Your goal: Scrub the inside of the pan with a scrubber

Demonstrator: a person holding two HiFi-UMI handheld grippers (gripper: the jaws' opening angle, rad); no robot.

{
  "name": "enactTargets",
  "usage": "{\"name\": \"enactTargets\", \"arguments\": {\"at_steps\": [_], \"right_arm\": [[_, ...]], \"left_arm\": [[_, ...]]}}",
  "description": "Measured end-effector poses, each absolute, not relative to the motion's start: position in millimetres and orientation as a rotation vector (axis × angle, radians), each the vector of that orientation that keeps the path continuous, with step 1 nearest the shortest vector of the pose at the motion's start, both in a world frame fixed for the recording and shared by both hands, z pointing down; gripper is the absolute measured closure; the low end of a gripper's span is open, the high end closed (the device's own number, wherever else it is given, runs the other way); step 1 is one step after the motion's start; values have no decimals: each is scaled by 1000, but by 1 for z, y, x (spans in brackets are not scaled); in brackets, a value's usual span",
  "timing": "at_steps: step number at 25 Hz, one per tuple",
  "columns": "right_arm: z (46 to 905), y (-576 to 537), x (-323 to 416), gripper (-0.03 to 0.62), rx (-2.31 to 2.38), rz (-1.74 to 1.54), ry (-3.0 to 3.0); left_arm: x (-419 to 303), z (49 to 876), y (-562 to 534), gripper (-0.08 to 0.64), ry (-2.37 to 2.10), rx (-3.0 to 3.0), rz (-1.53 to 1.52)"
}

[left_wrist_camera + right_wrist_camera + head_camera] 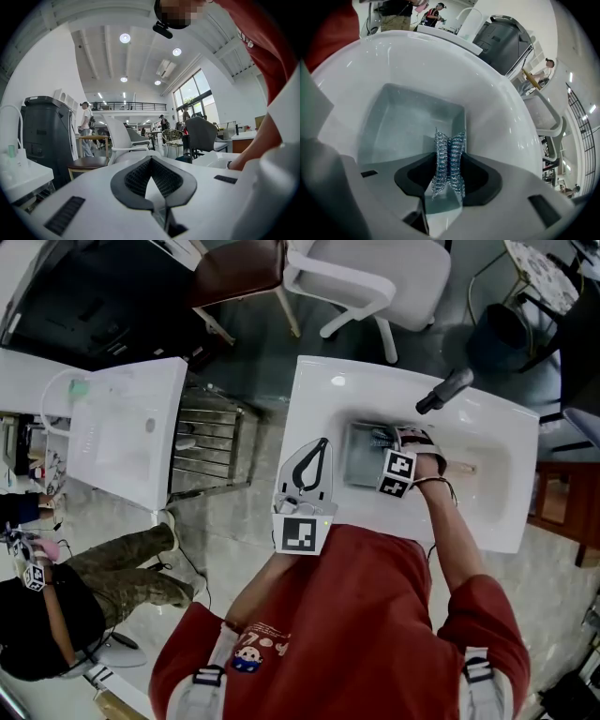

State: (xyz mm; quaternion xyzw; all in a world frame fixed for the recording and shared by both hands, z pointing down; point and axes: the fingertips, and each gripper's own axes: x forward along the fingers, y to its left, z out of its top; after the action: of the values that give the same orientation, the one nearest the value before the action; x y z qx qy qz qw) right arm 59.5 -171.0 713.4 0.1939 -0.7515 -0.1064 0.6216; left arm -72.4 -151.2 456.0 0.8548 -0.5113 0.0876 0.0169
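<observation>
A square grey pan (364, 457) sits in the white sink (497, 512). My right gripper (392, 441) is over the pan's right part and is shut on a silvery steel-wool scrubber (450, 161). In the right gripper view the scrubber stands squeezed between the jaws, just above the pan (405, 124) floor; I cannot tell whether it touches. My left gripper (315, 457) rests at the sink's left rim, beside the pan. In the left gripper view its jaws (150, 161) are shut on nothing and point out into the room.
A dark faucet (444, 390) leans over the sink's far rim. A pale wooden piece (463, 467) lies in the basin right of the hand. Left of the sink are a metal rack (208, 442) and another white unit (122, 427). Chairs stand beyond.
</observation>
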Motion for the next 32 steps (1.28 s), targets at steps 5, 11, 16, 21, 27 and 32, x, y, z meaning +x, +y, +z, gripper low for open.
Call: {"name": "enactTargets", "arguments": {"at_steps": [5, 11, 16, 21, 27, 32], "right_arm": [[714, -171, 59, 417, 466, -241, -1724], [697, -170, 63, 417, 439, -227, -1781], [669, -149, 70, 417, 314, -39, -1844], [668, -103, 78, 419, 74, 228, -1835], [694, -69, 79, 423, -57, 324, -1787], [705, -64, 84, 426, -75, 361, -1764]], "left_arm": [[-73, 457, -150, 546, -1590, 2657, 280], [-71, 453, -148, 546, -1587, 2655, 279], [-74, 454, -147, 546, -1599, 2650, 282], [-70, 452, -147, 546, -1592, 2664, 273], [-70, 453, -146, 546, -1594, 2658, 278], [-68, 454, -146, 546, -1601, 2656, 278]]}}
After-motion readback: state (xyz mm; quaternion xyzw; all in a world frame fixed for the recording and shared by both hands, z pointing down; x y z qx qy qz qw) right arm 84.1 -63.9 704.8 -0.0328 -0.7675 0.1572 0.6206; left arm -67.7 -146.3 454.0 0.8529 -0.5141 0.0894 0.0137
